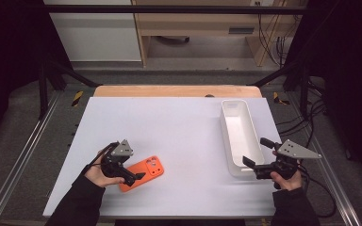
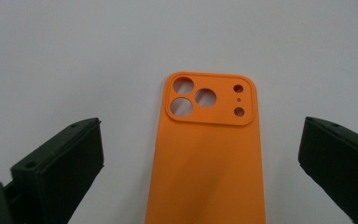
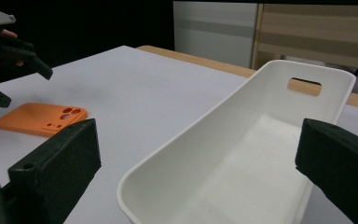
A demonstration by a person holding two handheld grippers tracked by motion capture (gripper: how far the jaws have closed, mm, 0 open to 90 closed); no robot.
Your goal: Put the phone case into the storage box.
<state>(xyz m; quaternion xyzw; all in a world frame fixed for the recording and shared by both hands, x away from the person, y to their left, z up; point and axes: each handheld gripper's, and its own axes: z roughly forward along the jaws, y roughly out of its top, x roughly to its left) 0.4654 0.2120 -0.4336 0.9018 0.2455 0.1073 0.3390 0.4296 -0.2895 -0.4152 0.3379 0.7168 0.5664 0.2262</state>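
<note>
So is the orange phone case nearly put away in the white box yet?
Not yet. The orange phone case lies flat on the table, outside the white box, which looks empty. The left gripper is over the case with its jaws open on either side, not closed on it. The right gripper waits open at the box's near end. Grabbing, carrying and dropping are all left.

Black sleeves, black grippers with grey three-cornered plates.

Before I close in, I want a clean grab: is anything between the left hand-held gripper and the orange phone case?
Nothing visible. The left hand-held gripper is open, the orange phone case lying flat between its jaws.
</note>
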